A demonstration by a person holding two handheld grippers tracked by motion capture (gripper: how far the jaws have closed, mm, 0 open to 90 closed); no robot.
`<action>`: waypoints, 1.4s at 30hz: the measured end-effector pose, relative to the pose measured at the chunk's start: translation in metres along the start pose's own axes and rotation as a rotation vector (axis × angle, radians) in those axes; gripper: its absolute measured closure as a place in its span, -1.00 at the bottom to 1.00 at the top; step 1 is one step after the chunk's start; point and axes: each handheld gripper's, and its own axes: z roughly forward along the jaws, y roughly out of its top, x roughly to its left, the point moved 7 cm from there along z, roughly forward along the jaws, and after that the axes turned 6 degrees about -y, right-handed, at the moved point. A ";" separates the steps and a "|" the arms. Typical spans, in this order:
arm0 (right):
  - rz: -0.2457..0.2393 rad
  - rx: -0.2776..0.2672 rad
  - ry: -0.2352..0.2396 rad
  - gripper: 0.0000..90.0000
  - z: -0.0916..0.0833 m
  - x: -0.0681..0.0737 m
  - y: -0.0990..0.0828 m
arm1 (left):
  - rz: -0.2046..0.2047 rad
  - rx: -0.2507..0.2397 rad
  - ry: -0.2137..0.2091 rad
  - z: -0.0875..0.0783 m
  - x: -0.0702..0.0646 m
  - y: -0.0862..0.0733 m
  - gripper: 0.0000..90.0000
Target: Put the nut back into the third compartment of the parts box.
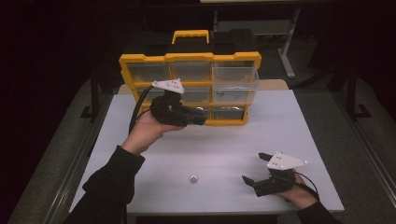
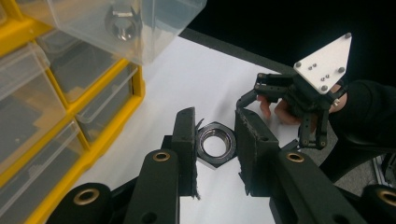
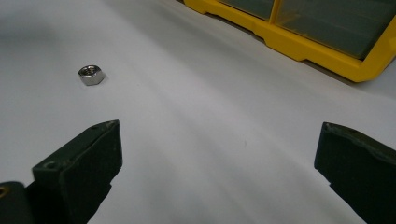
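While the left claw [image 2: 215, 144] pinches a nut [image 2: 215, 145] up by the pulled-out drawer [image 1: 235, 80], ready to drop in, the right claw [image 1: 254, 168] waits open near the nut on the counter [image 1: 193, 178]

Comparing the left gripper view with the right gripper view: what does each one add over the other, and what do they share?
Left gripper view: the left gripper clamps a hex nut between its pads, a pulled-out clear drawer holds another nut, and the other hand is farther off.
Right gripper view: the right gripper has its jaws wide apart with nothing between them, and a loose nut lies on the tabletop.
Shared: the yellow organiser and the white table.
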 end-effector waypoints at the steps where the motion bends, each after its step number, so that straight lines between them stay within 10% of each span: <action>1: 0.000 -0.001 0.000 -0.99 0.000 0.000 0.000 | 0.001 -0.001 -0.002 -0.001 0.000 0.002 0.55; 42: -0.001 -0.002 0.004 -0.99 -0.001 0.000 0.000 | 0.077 -0.040 0.040 -0.023 0.001 0.095 0.55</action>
